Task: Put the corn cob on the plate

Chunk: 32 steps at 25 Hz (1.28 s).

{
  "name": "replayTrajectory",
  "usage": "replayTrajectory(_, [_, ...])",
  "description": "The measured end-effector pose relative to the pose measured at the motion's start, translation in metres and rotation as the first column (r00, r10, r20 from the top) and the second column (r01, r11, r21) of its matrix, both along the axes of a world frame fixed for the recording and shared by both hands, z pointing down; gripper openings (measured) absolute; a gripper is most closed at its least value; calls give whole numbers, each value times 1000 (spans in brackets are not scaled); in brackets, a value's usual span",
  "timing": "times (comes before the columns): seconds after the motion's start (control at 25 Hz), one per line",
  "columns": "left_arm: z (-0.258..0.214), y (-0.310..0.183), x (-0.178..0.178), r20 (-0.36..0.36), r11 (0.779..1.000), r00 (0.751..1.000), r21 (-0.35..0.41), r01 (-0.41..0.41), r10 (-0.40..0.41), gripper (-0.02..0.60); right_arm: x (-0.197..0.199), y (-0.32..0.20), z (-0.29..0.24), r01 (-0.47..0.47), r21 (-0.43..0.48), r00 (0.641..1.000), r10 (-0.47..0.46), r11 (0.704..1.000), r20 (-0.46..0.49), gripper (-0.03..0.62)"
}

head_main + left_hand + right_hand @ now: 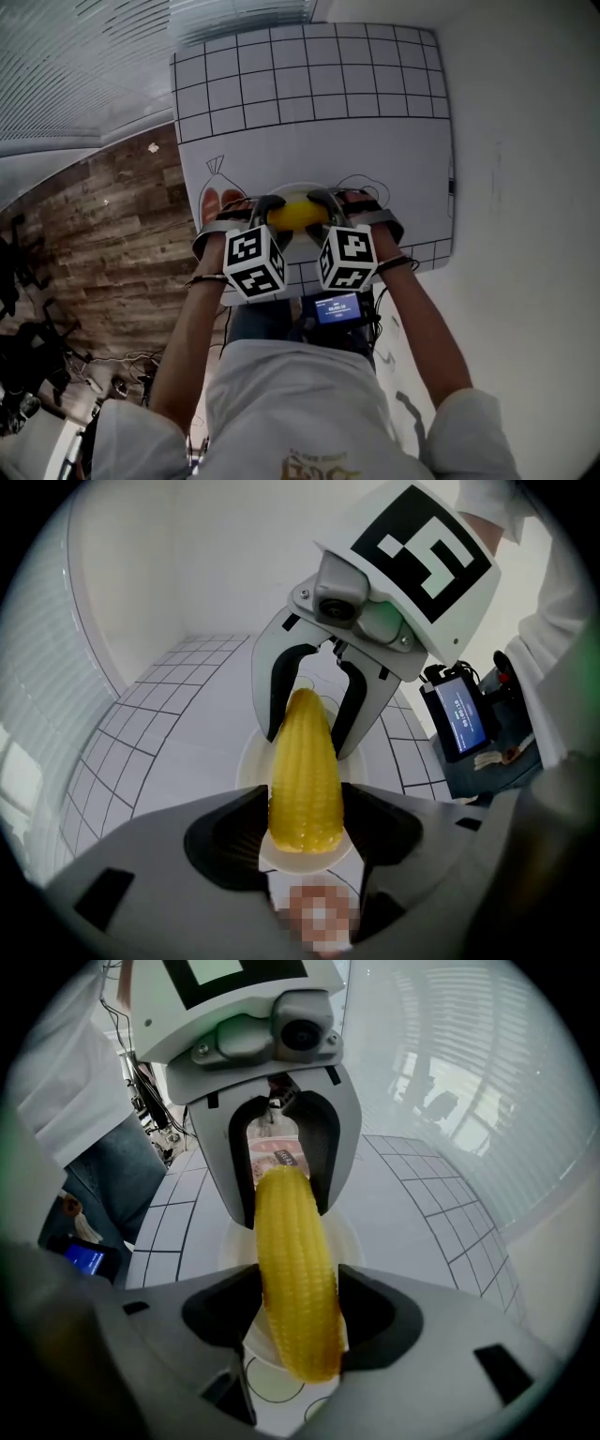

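Here the corn cob [296, 214] is carried between two pairs of tongs, one at each end. The left tongs [305, 829] stand wide, yet their pads press on both sides of the end nearest them. The right tongs [300, 1314] are just as wide and clamp the opposite end in the same way. Neither pair has anything else in it.

The cob's long axis runs side to side in front of the person, roughly level, straight from one pair of tongs to the other. The white plate [298, 187] lies directly beneath it, on the gridded mat [309, 103] that covers this part of the counter [525, 141]. The plate's rim shows just beyond the cob in the head view and under it in both gripper views. Whether the cob already touches the plate or hangs just above it cannot be told.

Both hands are equally close, so neither leads. The coming move is likely a short, straight drop with the cob kept level, then both pairs of tongs opening together. If one lets go first, the free end could dip and the round cob might roll toward the rim.
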<state>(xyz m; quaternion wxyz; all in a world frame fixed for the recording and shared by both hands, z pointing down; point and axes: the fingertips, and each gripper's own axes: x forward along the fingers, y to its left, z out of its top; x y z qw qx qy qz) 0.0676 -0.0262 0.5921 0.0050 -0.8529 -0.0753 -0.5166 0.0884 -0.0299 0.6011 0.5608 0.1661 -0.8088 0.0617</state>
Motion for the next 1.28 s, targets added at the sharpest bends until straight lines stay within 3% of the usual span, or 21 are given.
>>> replayTrajectory(0.24, [8,0,0,10,1000,1000,12,-16,16,250,1,-1,4,-12,62,1000,12,998,-4,264])
replayTrajectory(0.6, [12,0,-2,25,1000,1000,-3,6,-6,252,-1,-1,5,-17,64,1000,16,998,14,268])
replayTrajectory(0.84, [13,-4,-5,30,999,998,-2,46,-46,260,3,-1,4,-49,67,998,47,997,30,278])
replayTrajectory(1.0, [3,-5,-5,-20,982,988,-115,152,-156,286,6,1,2,-71,68,997,68,995,36,278])
replayTrajectory(1.28, [-4,-12,-14,-30,980,983,-79,180,-183,288,13,9,-5,-118,68,992,114,991,57,285])
